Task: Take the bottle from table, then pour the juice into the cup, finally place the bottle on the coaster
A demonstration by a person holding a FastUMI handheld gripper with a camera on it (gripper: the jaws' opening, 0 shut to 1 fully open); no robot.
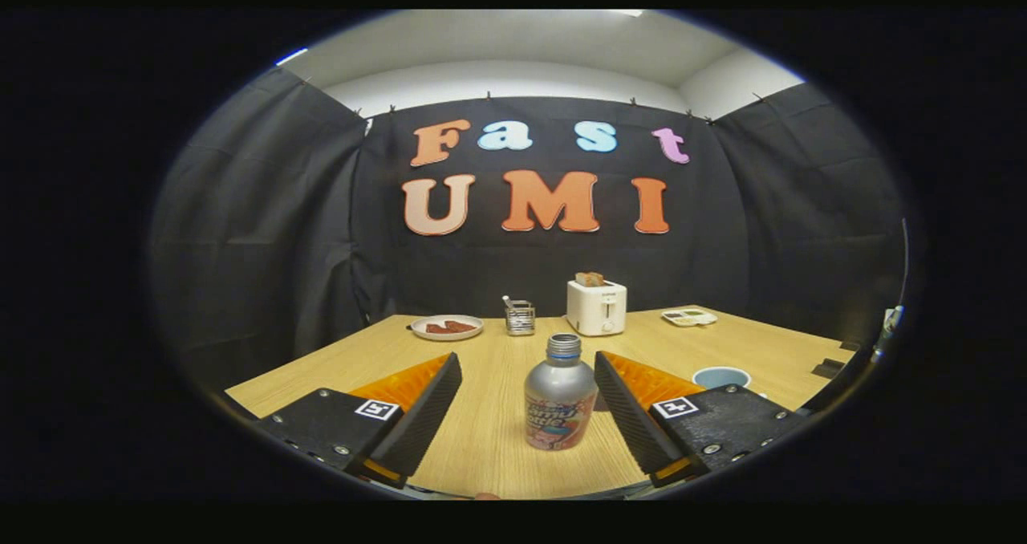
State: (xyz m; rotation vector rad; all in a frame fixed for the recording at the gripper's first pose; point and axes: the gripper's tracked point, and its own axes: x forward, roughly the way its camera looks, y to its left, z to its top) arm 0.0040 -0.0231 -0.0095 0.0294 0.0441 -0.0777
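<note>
A silver bottle (560,395) with a threaded neck and a colourful label stands upright on the wooden table (481,367). It sits between my two fingers, nearer the right one, with a clear gap on its left side. My gripper (528,367) is open and neither finger presses on the bottle. A blue cup (721,377) stands on the table to the right, partly hidden behind the right finger. I cannot make out a coaster.
At the far side of the table stand a white toaster (596,306) with bread in it, a small wire holder (520,317), a plate (447,327) with reddish food and a small flat tray (689,317). Black cloth walls close the booth.
</note>
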